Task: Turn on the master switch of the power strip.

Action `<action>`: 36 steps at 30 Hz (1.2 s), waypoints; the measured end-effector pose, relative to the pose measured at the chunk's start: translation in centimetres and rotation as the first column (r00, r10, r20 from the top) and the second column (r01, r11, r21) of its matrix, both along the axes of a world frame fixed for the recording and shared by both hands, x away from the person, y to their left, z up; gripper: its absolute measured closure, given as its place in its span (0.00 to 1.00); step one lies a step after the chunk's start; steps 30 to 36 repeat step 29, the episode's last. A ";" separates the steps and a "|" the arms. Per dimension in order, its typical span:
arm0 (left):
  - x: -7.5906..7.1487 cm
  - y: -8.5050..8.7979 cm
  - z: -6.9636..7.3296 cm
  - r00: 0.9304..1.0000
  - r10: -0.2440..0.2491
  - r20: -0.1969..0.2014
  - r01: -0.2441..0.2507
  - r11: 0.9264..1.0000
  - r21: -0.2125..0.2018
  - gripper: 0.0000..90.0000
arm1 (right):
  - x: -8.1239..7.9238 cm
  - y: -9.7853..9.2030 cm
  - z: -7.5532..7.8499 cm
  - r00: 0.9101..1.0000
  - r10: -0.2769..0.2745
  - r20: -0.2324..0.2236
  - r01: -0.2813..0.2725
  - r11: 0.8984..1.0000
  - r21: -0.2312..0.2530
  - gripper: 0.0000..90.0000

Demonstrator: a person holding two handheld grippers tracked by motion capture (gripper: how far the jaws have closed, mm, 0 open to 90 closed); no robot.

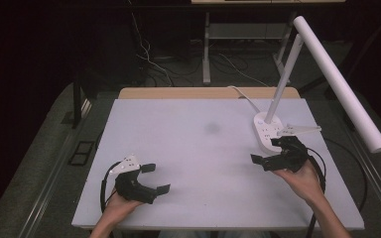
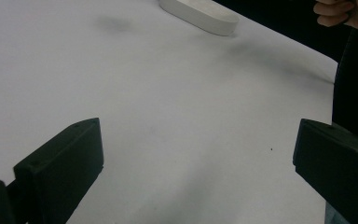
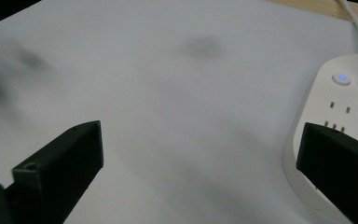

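**Both grippers held open over a bare white table, the right one beside the lamp base**

The right gripper [image 1: 267, 152] sits at the right of the high view, its jaws spread wide with nothing between them. One jaw lies just beside the white lamp base [image 1: 267, 133], which stands right of centre in that frame; whether they touch cannot be told. In the right gripper view the lamp base [image 3: 340, 116] fills the right edge, showing a small blue-lit button and rows of slots, with the right-hand jaw in front of it.

The left gripper [image 1: 156, 177] is in the lower left of the high view, well apart from the lamp base, its jaws also spread and empty. In the left gripper view the lamp base [image 2: 200, 16] lies at the top centre.

From the base a white stem rises toward the upper right, carrying a long white lamp bar [image 1: 340, 82]. A white cable [image 1: 243, 96] runs from the base to the far edge of the table [image 1: 188, 124]. A faint grey smudge [image 1: 212, 128] marks the middle of the table.
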State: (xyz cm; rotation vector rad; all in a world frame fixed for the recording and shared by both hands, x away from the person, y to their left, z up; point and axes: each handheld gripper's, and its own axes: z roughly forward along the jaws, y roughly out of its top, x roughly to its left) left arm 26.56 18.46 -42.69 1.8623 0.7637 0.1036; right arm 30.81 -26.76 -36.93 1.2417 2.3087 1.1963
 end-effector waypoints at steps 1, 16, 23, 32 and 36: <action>0.0 0.0 0.0 1.000 0.000 0.000 0.000 1.000 0.000 0.01 | -0.3 -0.1 -0.1 1.000 -0.003 -0.001 0.003 1.000 0.001 0.00; 0.1 0.1 0.0 1.000 0.001 0.000 -0.001 1.000 0.009 0.01 | -4.4 -1.9 -2.9 1.000 -0.028 0.009 0.027 0.998 0.049 0.00; 0.1 0.1 -0.1 1.000 0.006 -0.005 -0.006 1.000 0.008 0.01 | -5.8 -1.9 -4.0 1.000 -0.030 0.007 0.029 0.998 0.062 0.00; 0.1 0.1 -0.1 1.000 0.009 -0.007 -0.009 1.000 0.007 0.01 | -6.4 -1.9 -5.3 1.000 -0.027 0.016 0.026 0.998 0.058 0.00; 0.1 0.1 -0.1 1.000 0.009 -0.007 -0.009 1.000 0.007 0.01 | -6.4 -1.9 -5.3 1.000 -0.027 0.016 0.026 0.998 0.058 0.00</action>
